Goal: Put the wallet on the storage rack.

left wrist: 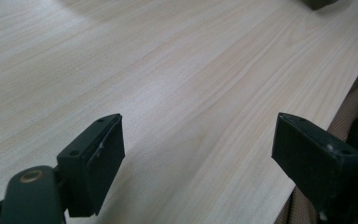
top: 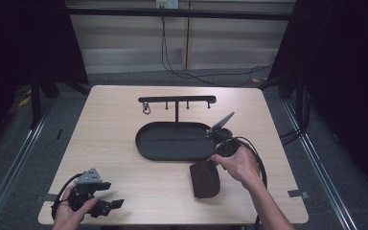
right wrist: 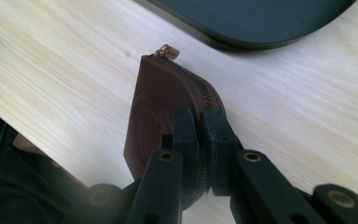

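Observation:
A dark brown zip pouch with a brass zip pull is near the table's front right, just in front of the black oval tray. My right gripper is shut on the pouch's zipped edge. In the right gripper view the two pads pinch the pouch at its zip, with the tray beyond. Whether the pouch still touches the table I cannot tell. My left gripper rests at the front left corner, open. Between its jaws there is only bare wood.
Behind the tray stands a black T-shaped rack with small hooks, and a metal clip hangs at its left end. The table edge runs close beside the left gripper's right jaw. Cables trail from both grippers.

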{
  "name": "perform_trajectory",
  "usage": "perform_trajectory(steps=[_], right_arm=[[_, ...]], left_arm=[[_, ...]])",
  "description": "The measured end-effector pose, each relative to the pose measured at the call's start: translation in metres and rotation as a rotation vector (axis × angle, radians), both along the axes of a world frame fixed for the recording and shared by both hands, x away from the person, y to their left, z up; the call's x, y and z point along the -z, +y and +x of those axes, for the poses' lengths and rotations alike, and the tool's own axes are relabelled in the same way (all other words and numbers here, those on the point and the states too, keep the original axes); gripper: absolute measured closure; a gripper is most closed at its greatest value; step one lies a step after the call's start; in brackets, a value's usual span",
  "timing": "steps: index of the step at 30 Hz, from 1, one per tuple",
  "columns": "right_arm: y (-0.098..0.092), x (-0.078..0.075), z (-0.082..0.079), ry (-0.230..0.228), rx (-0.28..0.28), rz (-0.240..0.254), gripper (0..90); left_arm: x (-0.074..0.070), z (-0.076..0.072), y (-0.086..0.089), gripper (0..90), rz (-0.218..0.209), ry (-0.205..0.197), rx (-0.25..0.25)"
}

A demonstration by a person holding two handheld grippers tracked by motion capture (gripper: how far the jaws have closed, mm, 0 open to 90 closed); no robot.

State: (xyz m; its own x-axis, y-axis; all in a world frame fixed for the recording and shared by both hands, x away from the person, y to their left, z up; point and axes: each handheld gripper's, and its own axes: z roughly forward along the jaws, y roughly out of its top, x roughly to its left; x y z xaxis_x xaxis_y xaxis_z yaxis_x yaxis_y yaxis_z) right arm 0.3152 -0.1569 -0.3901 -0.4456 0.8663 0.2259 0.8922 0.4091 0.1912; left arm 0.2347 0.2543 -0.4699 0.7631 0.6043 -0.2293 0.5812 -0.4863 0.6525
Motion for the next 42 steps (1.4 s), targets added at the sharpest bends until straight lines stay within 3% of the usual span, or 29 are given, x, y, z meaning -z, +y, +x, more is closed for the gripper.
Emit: perform_trajectory(steps=[6,11,28,42], right_arm=[[0.003,-0.009,0.001,0.011,0.006,-0.066,84.8],[0.004,-0.012,0.002,0.020,0.002,-0.089,85.0],[-0.017,-0.034,0.006,-0.008,0.038,-0.107,86.3],[-0.018,-0.051,0.014,-0.031,0.047,-0.111,86.5]], left_arm=[[-0.001,0.000,0.000,16.8,-0.001,0.000,-0.001],[-0.001,0.000,0.001,16.9,0.001,0.002,-0.004],[0.000,0.002,0.001,16.9,0.002,0.002,-0.011],[0.000,0.003,0.002,16.9,-0.005,0.005,-0.014]])
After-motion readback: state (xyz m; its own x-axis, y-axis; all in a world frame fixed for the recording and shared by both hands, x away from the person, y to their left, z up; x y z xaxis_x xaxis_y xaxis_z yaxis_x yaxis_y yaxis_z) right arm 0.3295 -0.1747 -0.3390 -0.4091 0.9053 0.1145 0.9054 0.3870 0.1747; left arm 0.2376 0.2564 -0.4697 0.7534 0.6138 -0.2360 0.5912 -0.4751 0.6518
